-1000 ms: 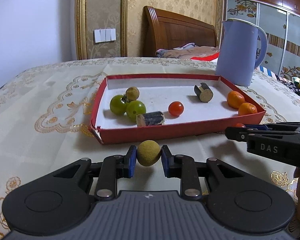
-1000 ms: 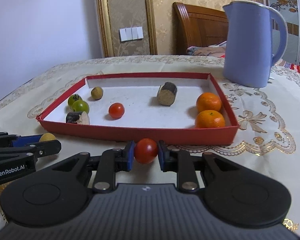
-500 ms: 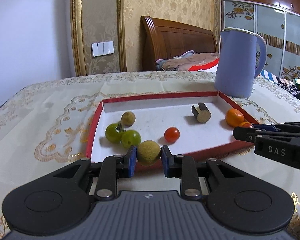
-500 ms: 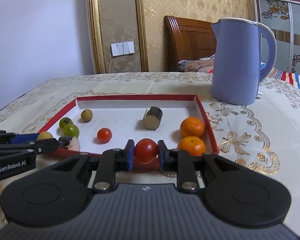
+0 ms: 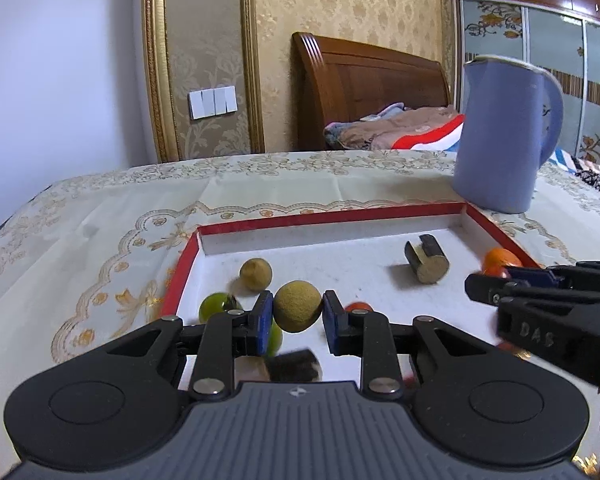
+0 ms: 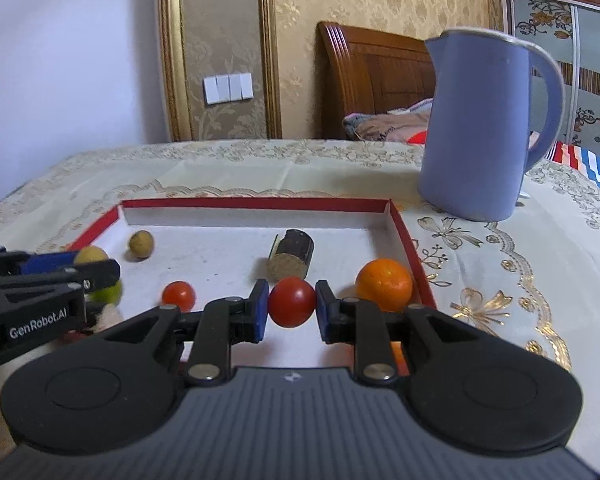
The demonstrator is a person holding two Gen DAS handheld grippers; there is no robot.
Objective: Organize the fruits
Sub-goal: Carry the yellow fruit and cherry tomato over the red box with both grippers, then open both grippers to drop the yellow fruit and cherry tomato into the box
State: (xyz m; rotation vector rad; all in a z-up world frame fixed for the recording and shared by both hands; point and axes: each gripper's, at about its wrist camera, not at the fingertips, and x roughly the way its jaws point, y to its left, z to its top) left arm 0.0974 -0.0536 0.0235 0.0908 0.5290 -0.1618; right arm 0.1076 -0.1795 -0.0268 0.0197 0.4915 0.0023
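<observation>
Progress update: both grippers have come forward since a second ago. Back then they sat short of the red tray's near wall, now both hang over its floor, so the two carried fruits look about ready to drop in.

The left gripper is clamped on a tan, rough-skinned round fruit, blue pads tight on either side. The right gripper is pinched the same way on a small red tomato. Neither grip has loosened at all. Both fruits are off the floor, held in the air above the tray's near half.

Contents of the red tray, white inside:
- another tan round fruit far left, a match for the one in the left gripper
- green fruits just below it; I can see one clearly, a second is mostly hidden behind the left finger
- a loose red tomato near the middle front
- a dark cut cylinder chunk with a pale face, lying on its side mid-tray
- an orange at the right wall, a second one barely showing behind the gripper
- another dark chunk at the near edge, blurry

The blue jug stands outside on the tablecloth, beyond the far right corner.

My guess is like goes with like: tan beside tan, tomato beside tomato.
</observation>
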